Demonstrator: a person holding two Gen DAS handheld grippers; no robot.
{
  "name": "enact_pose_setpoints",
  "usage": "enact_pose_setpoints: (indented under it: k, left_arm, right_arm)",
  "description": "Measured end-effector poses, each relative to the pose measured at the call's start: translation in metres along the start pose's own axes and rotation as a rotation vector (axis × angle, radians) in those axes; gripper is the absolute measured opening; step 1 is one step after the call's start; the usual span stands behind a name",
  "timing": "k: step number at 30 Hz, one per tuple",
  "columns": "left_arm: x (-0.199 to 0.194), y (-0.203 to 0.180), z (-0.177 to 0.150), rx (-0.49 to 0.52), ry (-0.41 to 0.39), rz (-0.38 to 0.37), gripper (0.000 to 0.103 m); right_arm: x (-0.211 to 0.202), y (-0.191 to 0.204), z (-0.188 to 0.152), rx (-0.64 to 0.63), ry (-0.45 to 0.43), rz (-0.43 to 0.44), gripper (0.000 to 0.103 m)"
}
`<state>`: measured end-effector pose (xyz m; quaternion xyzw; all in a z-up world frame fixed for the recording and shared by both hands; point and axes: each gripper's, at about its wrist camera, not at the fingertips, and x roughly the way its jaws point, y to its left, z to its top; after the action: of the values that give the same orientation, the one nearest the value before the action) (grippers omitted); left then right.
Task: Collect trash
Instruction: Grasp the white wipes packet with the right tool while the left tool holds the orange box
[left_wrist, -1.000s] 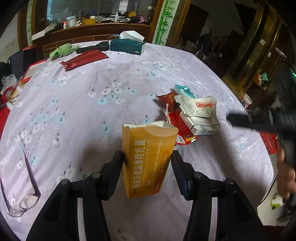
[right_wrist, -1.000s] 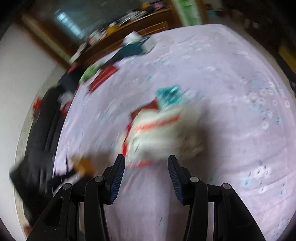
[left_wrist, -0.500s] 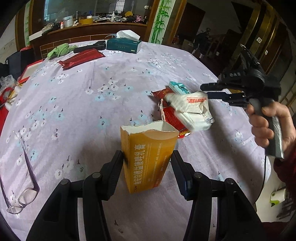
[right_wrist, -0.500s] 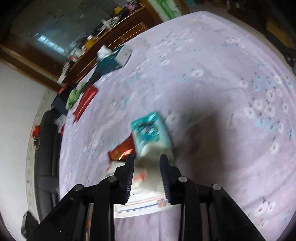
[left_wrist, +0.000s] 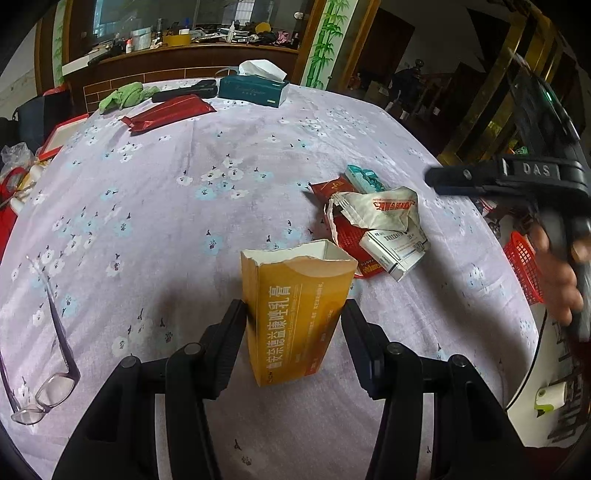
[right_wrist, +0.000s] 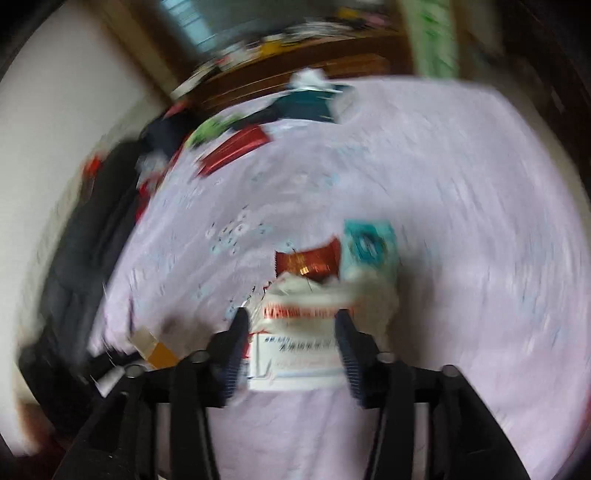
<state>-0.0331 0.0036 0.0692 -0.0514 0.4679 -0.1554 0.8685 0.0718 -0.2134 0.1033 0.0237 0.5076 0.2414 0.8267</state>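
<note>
left tongs (left_wrist: 293, 328): clamped on orange carton (left_wrist: 295, 314)
right tongs (right_wrist: 291, 332): spread wide, empty, over crumpled white wrapper (right_wrist: 325, 299)
left view only: glasses (left_wrist: 40, 387) left of carton

Orange carton (left_wrist: 295, 314) between gripper (left_wrist: 293, 332) fingers

Both grippers are matte black plastic, the left gripper (left_wrist: 293, 334) having ribbed finger pads (left_wrist: 231, 339) and round pivot screws. The right gripper (left_wrist: 443, 179) carries raised "DAS" lettering, a green indicator light and a pistol-style handle.
</note>
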Motion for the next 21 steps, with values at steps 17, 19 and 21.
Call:
enact_pose_setpoints:
  k: [17,19,21]
  left_arm:
    - [-0.007,0.001,-0.008,-0.029,0.001,0.017,0.052]
    - [-0.005,0.000,-0.006,-0.028,0.002,0.018,0.052]
    - [0.000,0.000,-0.004,-0.028,0.011,0.019,0.052]
  right_arm:
    - [0.091,0.007,0.011,-0.514,0.328,-0.125,0.066]
    - [0.087,0.004,0.010,-0.467,0.308,-0.116,0.055]
    - [0.078,-0.002,0.009,-0.388,0.268,-0.094,0.042]
